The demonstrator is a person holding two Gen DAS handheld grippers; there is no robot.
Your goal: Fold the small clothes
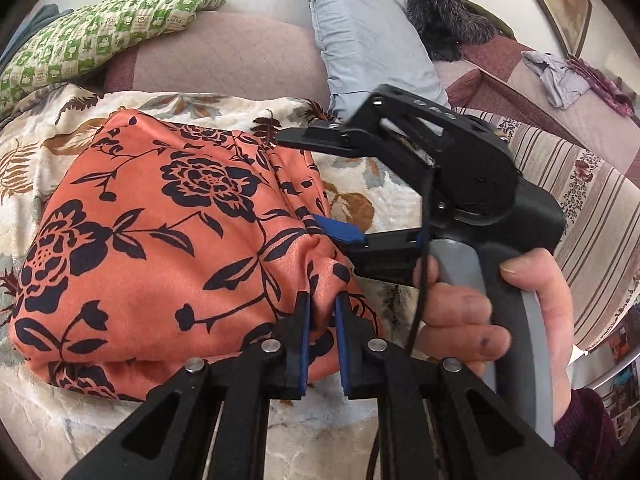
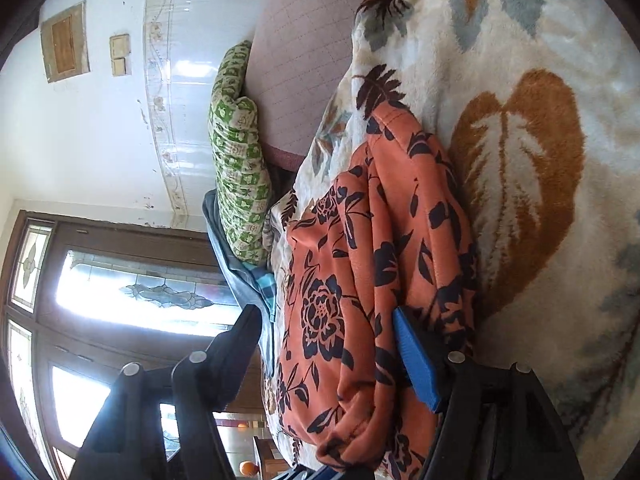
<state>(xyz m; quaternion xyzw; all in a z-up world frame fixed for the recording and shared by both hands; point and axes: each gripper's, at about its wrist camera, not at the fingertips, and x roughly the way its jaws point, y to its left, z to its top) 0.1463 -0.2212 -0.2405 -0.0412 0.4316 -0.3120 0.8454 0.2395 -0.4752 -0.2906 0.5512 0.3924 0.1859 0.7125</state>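
While pinched narrow on the orange floral garment (image 1: 160, 216) at 6 o'clock, left tool (image 1: 322, 344) anchors fold; right tool (image 1: 320, 188), wide, lets go.

I counted one orange floral garment (image 1: 160, 216), one leaf-patterned blanket (image 1: 352, 200), two pillows — green-checked (image 1: 92, 40) upper left, blue (image 1: 368, 40) upper centre.

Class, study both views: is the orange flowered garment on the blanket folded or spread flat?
Folded. The orange flowered garment lies as a doubled bundle with stacked layers along its near edge, on the leaf-print blanket. The left gripper pinches its edge.
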